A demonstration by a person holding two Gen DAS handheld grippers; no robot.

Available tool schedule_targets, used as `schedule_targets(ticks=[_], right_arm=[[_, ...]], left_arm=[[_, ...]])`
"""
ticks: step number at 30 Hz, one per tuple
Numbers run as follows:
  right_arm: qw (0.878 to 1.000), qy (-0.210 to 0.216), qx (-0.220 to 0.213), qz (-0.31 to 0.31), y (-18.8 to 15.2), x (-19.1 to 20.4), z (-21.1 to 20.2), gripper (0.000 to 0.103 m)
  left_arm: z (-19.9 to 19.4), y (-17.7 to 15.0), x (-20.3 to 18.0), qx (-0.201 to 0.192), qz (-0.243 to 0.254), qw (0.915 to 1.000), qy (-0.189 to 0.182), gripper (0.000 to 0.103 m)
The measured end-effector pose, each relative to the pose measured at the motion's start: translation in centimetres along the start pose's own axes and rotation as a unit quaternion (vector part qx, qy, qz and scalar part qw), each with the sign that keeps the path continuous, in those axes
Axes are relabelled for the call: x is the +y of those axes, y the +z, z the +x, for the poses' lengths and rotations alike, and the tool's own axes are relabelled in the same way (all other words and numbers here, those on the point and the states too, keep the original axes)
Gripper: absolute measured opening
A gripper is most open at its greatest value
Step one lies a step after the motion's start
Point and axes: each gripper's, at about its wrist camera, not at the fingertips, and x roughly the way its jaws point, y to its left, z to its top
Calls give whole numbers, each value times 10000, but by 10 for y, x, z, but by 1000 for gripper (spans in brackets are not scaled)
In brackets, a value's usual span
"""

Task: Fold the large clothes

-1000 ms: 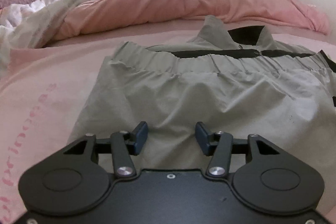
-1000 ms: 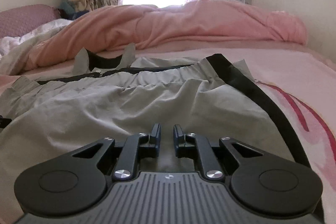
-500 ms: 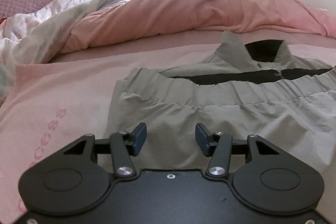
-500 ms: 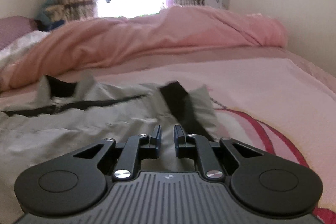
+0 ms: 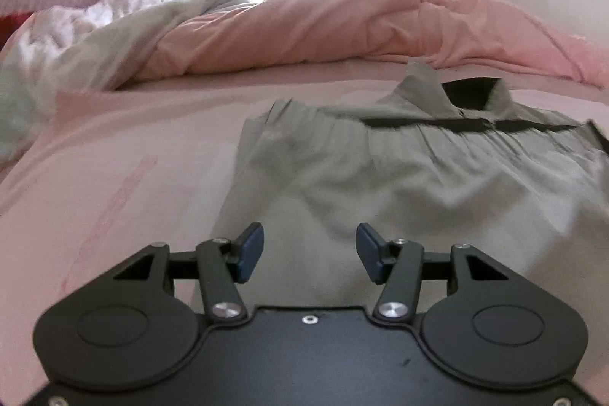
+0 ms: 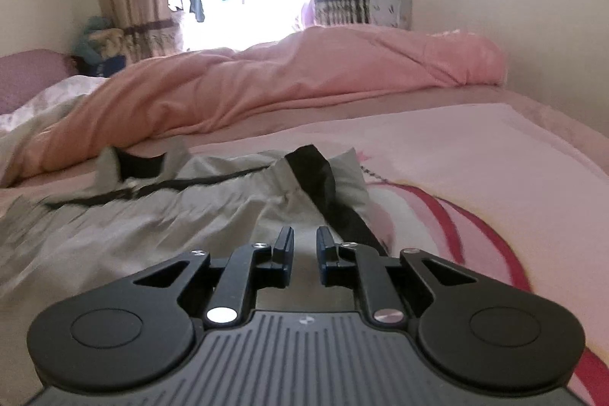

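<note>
A grey, black-trimmed fabric garment [image 5: 399, 185] lies folded on the pink bedsheet [image 5: 114, 155]; the left gripper [image 5: 309, 248] gapes empty, the right gripper [image 6: 305, 255], just opening, stands narrow and empty, so loose layers could slip unfolded.

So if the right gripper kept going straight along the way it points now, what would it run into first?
Most likely the grey garment lying on the bed: the right gripper points downward with its jaws slightly apart and empty, aimed near the garment's right edge by its black strip. Depth is unclear, so it might land on the pink sheet instead.
</note>
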Motion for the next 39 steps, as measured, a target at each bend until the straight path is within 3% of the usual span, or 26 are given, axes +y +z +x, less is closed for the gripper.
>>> schedule_targets(ticks=[3, 7, 11, 15, 21, 26, 32, 37, 39], right_arm=[[9999, -92, 95, -3, -20, -9, -22, 18], [9990, -286, 342, 73, -38, -20, -22, 18], [9988, -345, 327, 85, -58, -25, -15, 16], [9975, -648, 286, 35, -46, -8, -29, 19], [9978, 560, -185, -305, -32, 76, -68, 20], [9923, 1072, -74, -614, -40, 146, -59, 21], [9933, 770, 213, -830, -68, 178, -30, 21], [9910, 633, 128, -1172, -89, 185, -38, 22], [9917, 672, 158, -1085, -88, 183, -39, 22]], left_arm=[[-25, -33, 7, 30, -38, 10000, -31, 54], [-21, -62, 14, 264, -153, 9995, -54, 56], [-17, -67, 21, 130, -344, 9992, -172, 59], [-30, -62, 25, 225, -516, 9984, -91, 56], [-75, -70, 41, 81, -1177, 9929, -156, 63], [-87, -90, 51, 171, -2050, 9767, -615, 65], [-67, -105, 50, 468, -2777, 9541, -1016, 66], [-63, -113, 55, 124, -3239, 9389, -1158, 74], [-60, -115, 59, -36, -3490, 9291, -1223, 76]])
